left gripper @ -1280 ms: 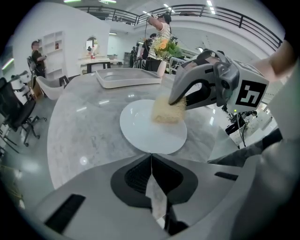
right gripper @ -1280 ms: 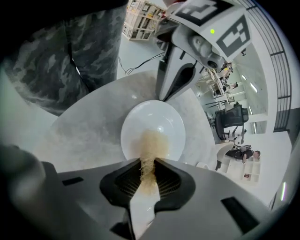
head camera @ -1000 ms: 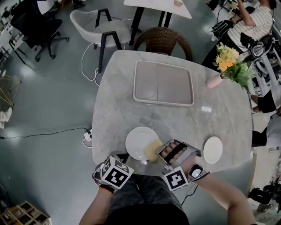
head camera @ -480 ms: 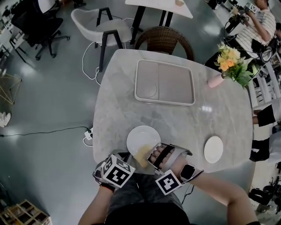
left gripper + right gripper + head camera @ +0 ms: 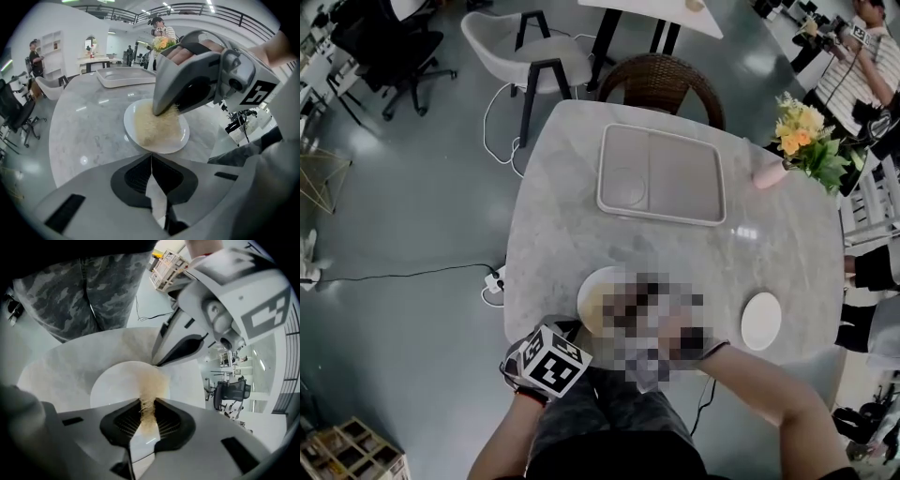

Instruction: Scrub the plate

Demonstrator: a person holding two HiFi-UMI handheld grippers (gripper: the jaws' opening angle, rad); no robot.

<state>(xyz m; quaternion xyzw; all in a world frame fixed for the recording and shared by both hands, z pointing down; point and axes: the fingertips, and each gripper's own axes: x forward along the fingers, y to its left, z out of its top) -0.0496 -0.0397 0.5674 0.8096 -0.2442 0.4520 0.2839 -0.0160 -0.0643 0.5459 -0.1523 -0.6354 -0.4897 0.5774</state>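
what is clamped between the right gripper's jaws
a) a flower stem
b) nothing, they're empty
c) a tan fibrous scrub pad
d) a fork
C: the right gripper view shows the right gripper with its jaws shut on a tan fibrous scrub pad, whose far end lies on the white plate.
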